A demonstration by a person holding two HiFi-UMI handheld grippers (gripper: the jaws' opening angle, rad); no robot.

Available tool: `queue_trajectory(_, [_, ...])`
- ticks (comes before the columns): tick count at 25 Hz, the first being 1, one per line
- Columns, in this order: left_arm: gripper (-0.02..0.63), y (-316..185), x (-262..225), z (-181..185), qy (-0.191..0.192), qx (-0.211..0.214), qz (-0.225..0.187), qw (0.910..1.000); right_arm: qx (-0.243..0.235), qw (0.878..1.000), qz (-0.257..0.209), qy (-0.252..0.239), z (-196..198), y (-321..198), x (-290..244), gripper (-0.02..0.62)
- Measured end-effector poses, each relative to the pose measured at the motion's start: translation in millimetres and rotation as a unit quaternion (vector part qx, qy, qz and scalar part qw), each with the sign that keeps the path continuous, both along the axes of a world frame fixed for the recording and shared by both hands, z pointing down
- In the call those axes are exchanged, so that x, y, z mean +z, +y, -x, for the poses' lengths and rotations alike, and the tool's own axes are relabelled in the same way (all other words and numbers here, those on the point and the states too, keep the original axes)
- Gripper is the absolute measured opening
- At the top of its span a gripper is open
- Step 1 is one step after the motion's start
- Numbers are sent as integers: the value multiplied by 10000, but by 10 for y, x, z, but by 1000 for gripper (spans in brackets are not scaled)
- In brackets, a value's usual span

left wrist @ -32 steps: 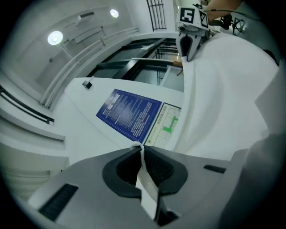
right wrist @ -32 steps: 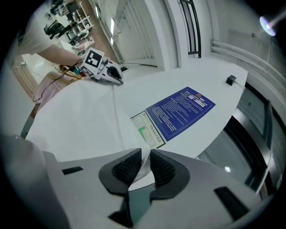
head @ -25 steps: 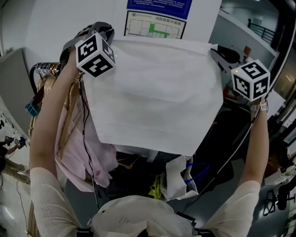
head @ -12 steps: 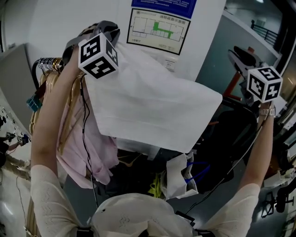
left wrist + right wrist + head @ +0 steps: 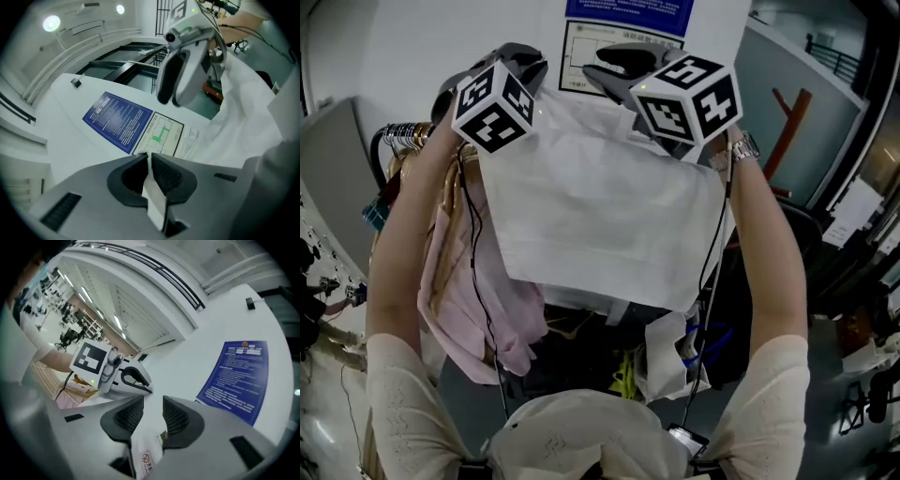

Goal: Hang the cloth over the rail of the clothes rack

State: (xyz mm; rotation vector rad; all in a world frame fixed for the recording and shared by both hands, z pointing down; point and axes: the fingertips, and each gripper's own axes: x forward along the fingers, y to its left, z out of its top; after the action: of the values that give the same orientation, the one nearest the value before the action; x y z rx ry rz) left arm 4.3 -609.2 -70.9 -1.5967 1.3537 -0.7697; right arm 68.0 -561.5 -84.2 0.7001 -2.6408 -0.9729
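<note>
The white cloth (image 5: pixel 600 216) is held up in front of the wall (image 5: pixel 403 47), above the pink garment (image 5: pixel 455 291) hung on the rack (image 5: pixel 394 139). One top corner is clamped in the closed jaws of the left gripper (image 5: pixel 149 161). The right gripper (image 5: pixel 153 406) is seen with its jaws apart, a labelled edge of the cloth lying between them near their base.

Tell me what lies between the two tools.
The top edge of the white cloth spans that gap in the head view. The left tool is shut on it; the right tool is open.
</note>
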Motion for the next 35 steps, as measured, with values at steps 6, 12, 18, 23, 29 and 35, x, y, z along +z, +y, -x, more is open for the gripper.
queue_trajectory(6, [26, 147, -135, -197, -19, 494, -3, 9988, 19, 9992, 342, 227, 494, -333, 232, 115])
queue_trajectory(12, [26, 174, -54, -310, -100, 712, 255, 9971, 168, 9993, 211, 265, 620, -502, 264, 56])
queue_trajectory(18, [26, 420, -76, -270, -170, 689, 144, 9974, 577, 9971, 361, 347, 414, -706, 323, 29])
queue_trajectory(23, [26, 637, -73, -147, -288, 527, 170, 9980, 594, 9963, 615, 39, 381, -695, 259, 34])
queue_trajectory(29, [26, 869, 346, -104, -443, 532, 446, 9966, 807, 9912, 686, -798, 237, -775, -13, 94])
queue_trajectory(35, [26, 988, 494, -38, -168, 684, 431, 9966, 1053, 9877, 369, -1095, -132, -643, -369, 94])
